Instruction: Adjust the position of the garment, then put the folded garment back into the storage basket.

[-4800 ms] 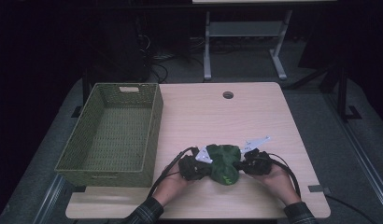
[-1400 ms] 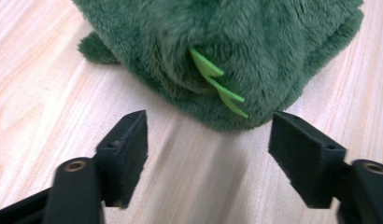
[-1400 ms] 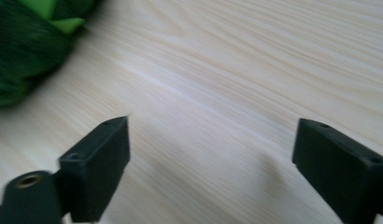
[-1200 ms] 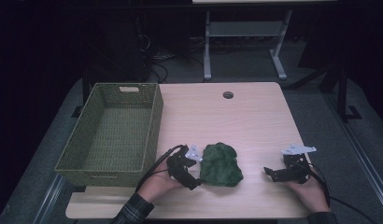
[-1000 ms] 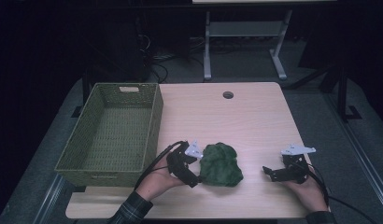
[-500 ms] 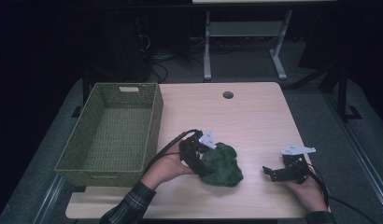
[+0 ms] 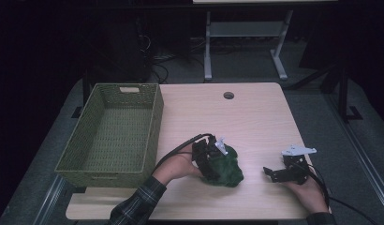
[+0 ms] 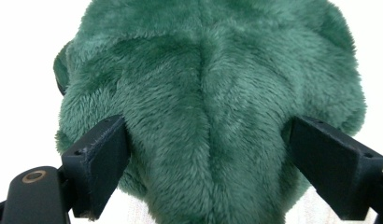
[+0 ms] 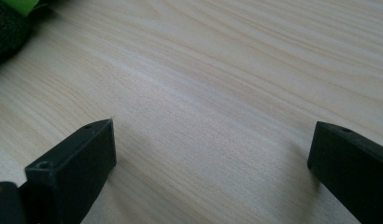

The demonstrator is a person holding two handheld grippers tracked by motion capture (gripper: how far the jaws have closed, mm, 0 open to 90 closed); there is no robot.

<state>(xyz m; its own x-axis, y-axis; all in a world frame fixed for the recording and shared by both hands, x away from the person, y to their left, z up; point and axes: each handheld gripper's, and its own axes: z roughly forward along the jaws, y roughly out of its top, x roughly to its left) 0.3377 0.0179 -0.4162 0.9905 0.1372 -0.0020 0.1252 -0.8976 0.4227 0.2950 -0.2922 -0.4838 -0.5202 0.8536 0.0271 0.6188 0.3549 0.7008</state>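
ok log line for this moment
left gripper: jaws open around green plush toy | right gripper: open, empty, over table | basket: empty

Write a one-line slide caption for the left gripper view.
Left gripper with its jaws spread around a green plush toy on the table.

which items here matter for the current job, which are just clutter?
In play: green plush toy, left gripper straddling it with jaws wide, probably the wicker basket.
Bystanders: right gripper open over bare table, metal stand behind.
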